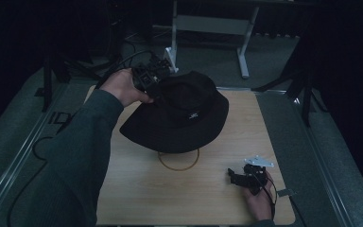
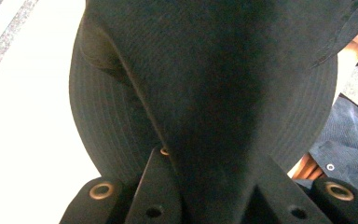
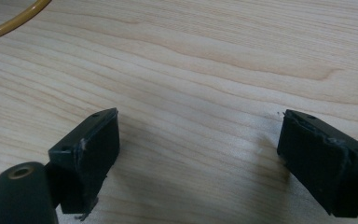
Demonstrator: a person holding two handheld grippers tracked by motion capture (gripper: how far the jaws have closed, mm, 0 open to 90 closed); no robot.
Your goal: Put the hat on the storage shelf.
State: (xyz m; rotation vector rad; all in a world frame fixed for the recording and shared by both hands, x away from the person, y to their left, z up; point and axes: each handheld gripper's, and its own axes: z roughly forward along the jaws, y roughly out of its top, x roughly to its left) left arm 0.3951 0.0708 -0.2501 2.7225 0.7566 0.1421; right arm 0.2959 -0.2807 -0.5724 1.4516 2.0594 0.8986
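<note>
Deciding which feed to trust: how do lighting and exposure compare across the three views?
High view: dim, black hat nearly merges with the dark surroundings. Left gripper view: table blown out white, hat fabric close and soft. Right gripper view: evenly lit, wood grain sharp, right gripper jaws crisp.

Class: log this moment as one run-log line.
left gripper: shut on black hat | right gripper: open, idle over table | yellow ring: under brim
</note>
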